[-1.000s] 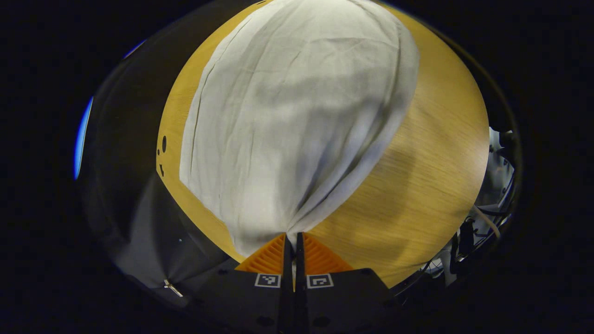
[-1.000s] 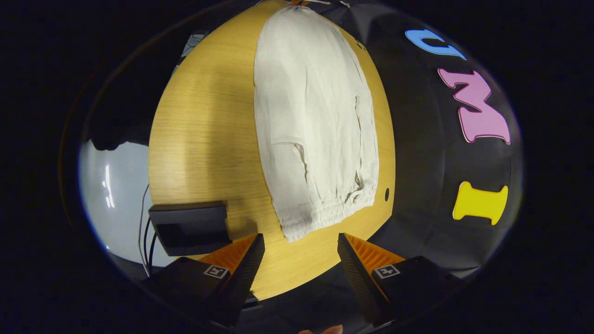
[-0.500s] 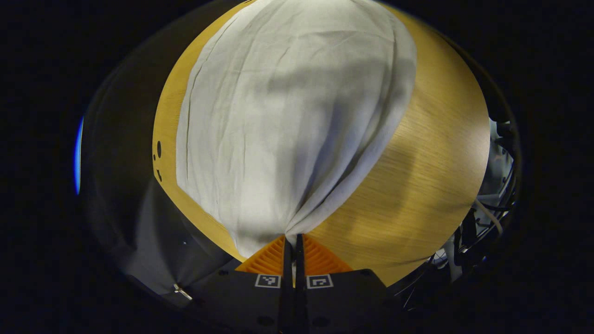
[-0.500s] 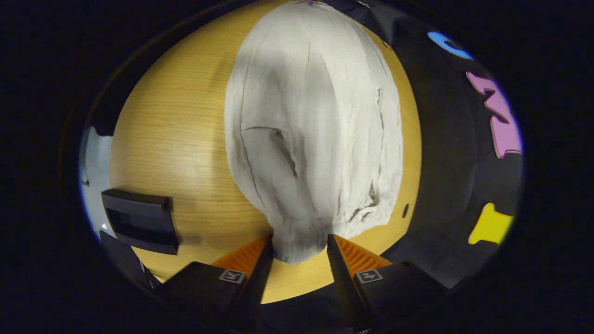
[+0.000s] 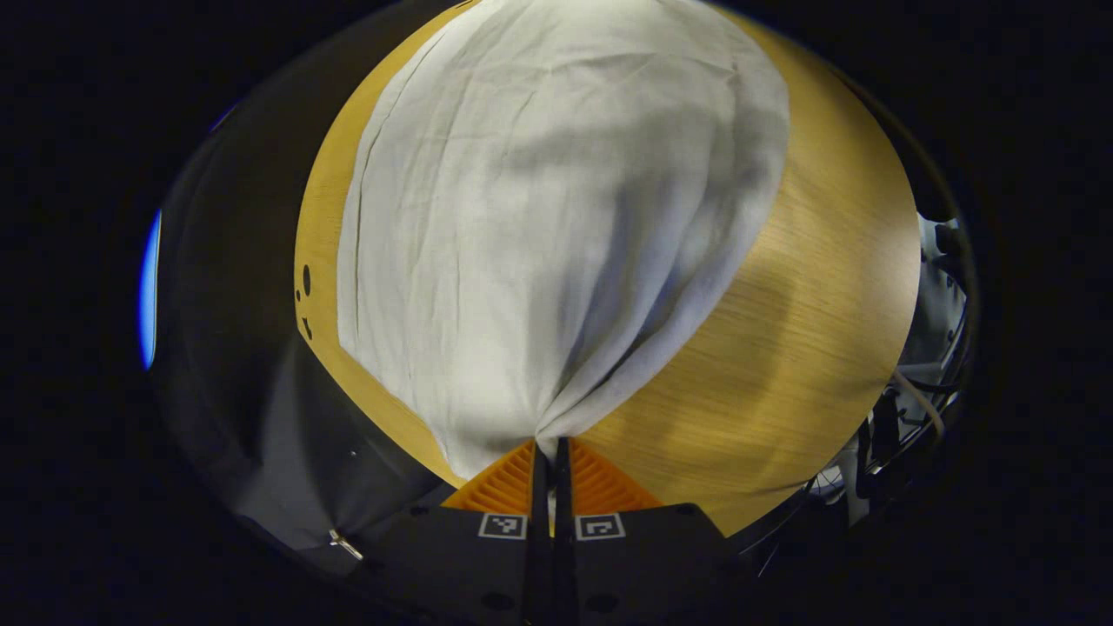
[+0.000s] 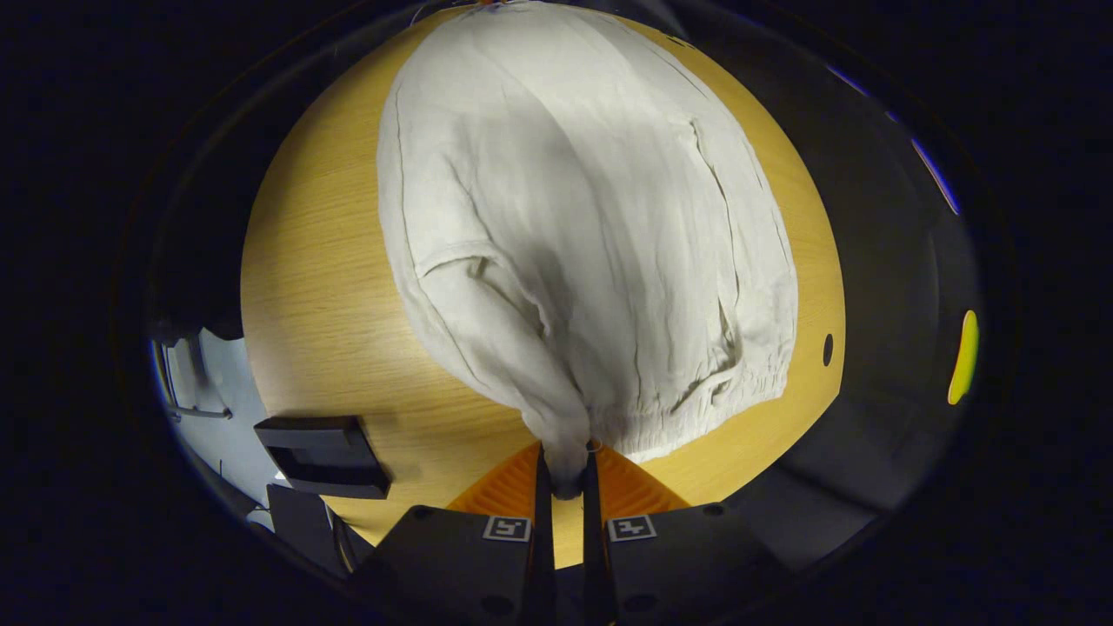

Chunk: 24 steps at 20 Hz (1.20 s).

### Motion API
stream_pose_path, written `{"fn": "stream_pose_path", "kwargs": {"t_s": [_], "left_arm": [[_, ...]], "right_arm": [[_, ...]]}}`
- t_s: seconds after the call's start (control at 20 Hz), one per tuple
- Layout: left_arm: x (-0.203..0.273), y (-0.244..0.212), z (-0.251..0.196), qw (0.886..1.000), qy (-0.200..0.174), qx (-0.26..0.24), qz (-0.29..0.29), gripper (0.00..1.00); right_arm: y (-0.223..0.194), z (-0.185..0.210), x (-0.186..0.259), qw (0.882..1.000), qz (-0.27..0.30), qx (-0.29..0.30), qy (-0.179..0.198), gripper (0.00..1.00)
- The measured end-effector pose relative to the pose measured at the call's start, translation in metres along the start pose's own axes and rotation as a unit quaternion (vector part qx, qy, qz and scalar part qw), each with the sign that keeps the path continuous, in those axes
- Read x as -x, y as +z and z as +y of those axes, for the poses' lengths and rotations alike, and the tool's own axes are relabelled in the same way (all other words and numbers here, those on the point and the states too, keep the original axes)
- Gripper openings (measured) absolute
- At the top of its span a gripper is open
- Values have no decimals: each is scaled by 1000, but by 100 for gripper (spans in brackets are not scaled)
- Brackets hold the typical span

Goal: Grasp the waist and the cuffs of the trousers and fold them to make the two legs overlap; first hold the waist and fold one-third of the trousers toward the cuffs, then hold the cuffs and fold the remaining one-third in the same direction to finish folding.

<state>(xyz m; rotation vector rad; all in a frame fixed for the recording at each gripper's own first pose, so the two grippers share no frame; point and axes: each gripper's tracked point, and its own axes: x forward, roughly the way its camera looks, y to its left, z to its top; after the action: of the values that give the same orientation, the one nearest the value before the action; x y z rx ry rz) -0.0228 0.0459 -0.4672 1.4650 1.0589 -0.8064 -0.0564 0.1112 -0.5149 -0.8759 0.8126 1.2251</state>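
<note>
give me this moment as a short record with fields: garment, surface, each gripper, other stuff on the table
garment: pale trousers lying lengthwise on the table, legs not yet overlapped
surface: round wooden table
left gripper: shut on a pinched corner of the trousers, cloth fanning out from the fingers
right gripper: shut on the gathered waist end, beside the elastic band
other: black box on the table edge, apart from the trousers
stage: both ends gripped, first fold not yet made
</note>
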Motion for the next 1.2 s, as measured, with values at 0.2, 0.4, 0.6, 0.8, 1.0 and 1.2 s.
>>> {"fn": "stream_pose_path", "kwargs": {"t_s": [0.2, 0.4, 0.6, 0.8, 1.0, 1.2], "left_arm": [[8, 4, 7, 994, -27, 103, -37, 6], [16, 5, 25, 981, -28, 184, -59, 6], [24, 16, 48, 964, -43, 251, -70, 6], [11, 27, 75, 931, -92, 347, -70, 6], [10, 37, 107, 899, -112, 417, -70, 6], [-3, 51, 135, 896, -111, 426, -56, 6]], "right_arm": [[10, -10, 14, 996, -32, -80, 17, 17], [19, -29, 36, 979, -63, -195, 15, 17], [30, -54, 51, 937, -98, -335, 26, 17], [29, -83, 58, 887, -102, -449, 36, 17], [22, -100, 50, 856, -71, -510, 45, 17], [24, -121, 31, 848, -44, -524, 61, 17]]}}
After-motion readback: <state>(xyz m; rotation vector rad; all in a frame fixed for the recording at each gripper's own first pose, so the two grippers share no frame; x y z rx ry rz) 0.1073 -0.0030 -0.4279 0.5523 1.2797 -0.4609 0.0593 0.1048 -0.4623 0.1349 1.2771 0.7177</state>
